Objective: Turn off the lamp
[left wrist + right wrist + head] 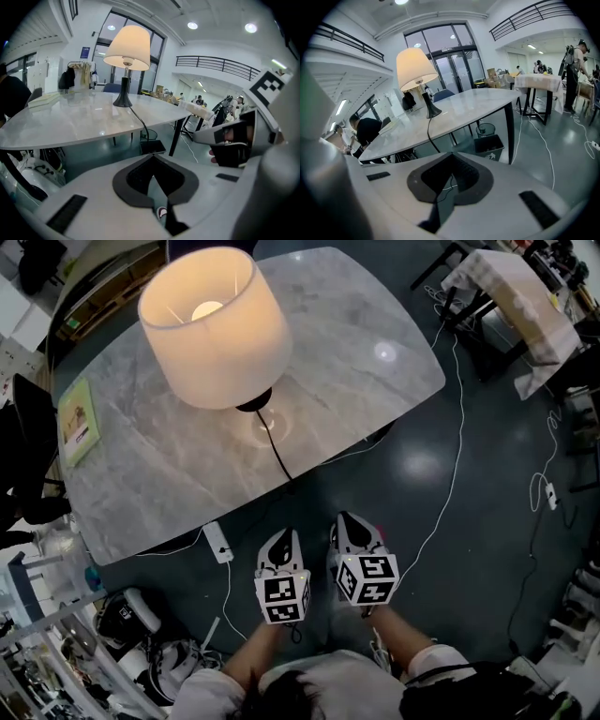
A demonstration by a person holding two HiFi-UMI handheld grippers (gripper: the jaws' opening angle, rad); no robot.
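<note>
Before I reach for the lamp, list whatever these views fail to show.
- A switch on the lamp: too small to find in both gripper views; in the head view the lampshade covers the stem.
- The cord: head view, hidden past the table edge.
- The book cover: head view, print too small.

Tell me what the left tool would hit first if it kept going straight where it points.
Probably the dark bin under the table edge, though depth is unclear. The left tool aims below that edge, not at the lamp.
</note>
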